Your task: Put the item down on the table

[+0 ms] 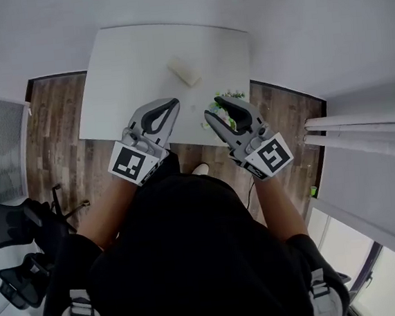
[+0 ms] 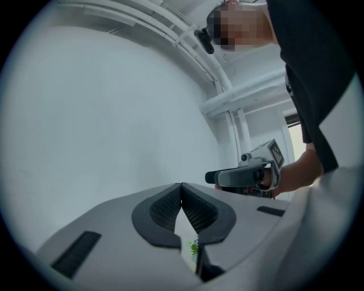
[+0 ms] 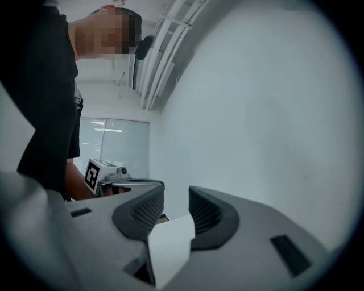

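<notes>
Left gripper (image 1: 173, 105): left of centre in the head view; jaws pressed together, tips touching, nothing held.
Right gripper (image 1: 213, 108): right of centre; jaws apart, nothing between them.
Green item (image 1: 230, 94): on the table (image 1: 126, 70) at its lower right edge, partly hidden behind the right gripper.
Block (image 1: 184, 72): cream, on the table at upper centre, apart from both grippers.

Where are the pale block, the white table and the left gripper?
pale block (image 1: 184, 72), head view, its middle.
white table (image 1: 126, 70), head view, bare top.
left gripper (image 2: 182, 185), left gripper view, between touching fingertips.
</notes>
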The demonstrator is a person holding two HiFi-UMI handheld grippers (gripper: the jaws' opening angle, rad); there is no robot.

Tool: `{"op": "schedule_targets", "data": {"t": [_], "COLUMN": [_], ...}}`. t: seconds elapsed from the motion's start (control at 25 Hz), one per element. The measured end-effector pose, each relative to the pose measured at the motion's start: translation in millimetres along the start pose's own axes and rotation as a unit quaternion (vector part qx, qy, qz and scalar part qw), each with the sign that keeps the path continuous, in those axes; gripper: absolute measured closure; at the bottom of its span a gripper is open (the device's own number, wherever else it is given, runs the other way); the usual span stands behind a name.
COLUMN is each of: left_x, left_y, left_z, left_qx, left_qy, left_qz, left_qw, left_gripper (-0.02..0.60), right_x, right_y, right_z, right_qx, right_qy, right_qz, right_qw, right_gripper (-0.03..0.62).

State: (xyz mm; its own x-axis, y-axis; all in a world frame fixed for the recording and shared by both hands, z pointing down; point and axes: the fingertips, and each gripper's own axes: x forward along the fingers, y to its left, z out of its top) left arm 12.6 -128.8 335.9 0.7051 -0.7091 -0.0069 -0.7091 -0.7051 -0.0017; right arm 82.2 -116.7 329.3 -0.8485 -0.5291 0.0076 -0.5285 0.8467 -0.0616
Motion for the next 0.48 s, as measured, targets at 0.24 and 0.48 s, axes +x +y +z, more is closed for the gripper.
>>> {"op": "schedule_targets", "data": {"t": [0.24, 0.48], "left_x": [-10.1, -15.3], "left_y": [-22.7, -42.1], "left_z": [3.0, 9.6], "left_qx": [0.007, 0.016], "left_qy": [-0.007, -0.018], "left_qz": [0.002, -0.005], "left_qw": [0.9999, 0.9997], "left_gripper": [0.586, 0.586], "right_x": [-12.3, -24.4], "right_y": [9.7, 20.4], "right_z": [2.7, 6.6], "right_qx": [-0.026, -0.034], "right_qy": [-0.012, -0.025], "right_qz": [-0.019, -0.033], "right_qw": [0.999, 0.999], "right_gripper": [0.517, 0.592]}}
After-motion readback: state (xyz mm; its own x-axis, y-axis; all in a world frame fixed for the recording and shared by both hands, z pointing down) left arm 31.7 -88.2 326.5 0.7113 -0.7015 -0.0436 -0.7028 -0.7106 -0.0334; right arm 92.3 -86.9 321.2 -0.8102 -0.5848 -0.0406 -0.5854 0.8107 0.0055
